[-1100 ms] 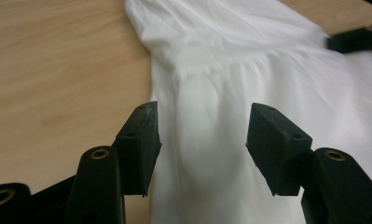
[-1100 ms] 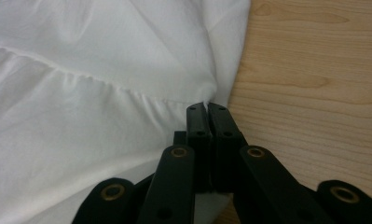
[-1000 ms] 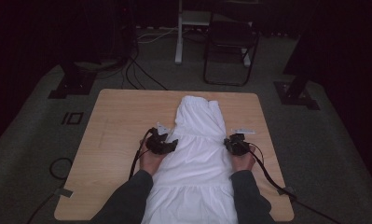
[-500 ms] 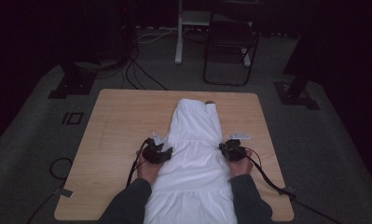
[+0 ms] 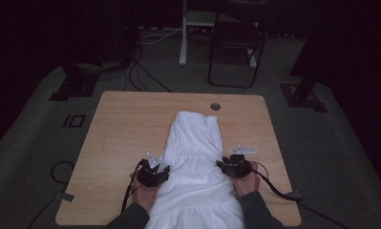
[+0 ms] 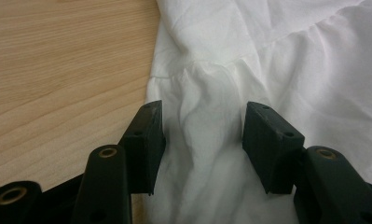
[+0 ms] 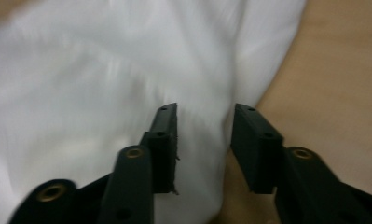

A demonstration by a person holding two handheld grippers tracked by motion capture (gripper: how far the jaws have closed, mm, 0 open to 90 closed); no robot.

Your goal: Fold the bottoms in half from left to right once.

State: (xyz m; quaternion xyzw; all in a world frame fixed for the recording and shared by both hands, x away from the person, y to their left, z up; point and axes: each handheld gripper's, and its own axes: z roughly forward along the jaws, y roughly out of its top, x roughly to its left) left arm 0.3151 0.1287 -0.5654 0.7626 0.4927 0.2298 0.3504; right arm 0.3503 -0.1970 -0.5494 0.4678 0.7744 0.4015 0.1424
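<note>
Both claws, left [image 5: 163, 170] and right [image 5: 222, 165], gape over white garment [image 5: 196, 157] edges; bare table [image 5: 126, 124] around.

The white garment [image 5: 196, 176] runs off the high view's bottom edge, hem unseen.

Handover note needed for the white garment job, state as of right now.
Left gripper: open, jaws astride a wrinkled fold at the left edge of the white gathered cloth garment, not clamped.
Right gripper: open, jaws over the garment's right edge; that view is blurred.
Garment lies lengthwise on the light wooden table, narrow end far, wide tiered end hanging over the near edge.
Done: garment laid out roughly flat.
Left: probably close both grippers on the side edges, then fold or smooth; wrinkles remain near the left seam.
</note>
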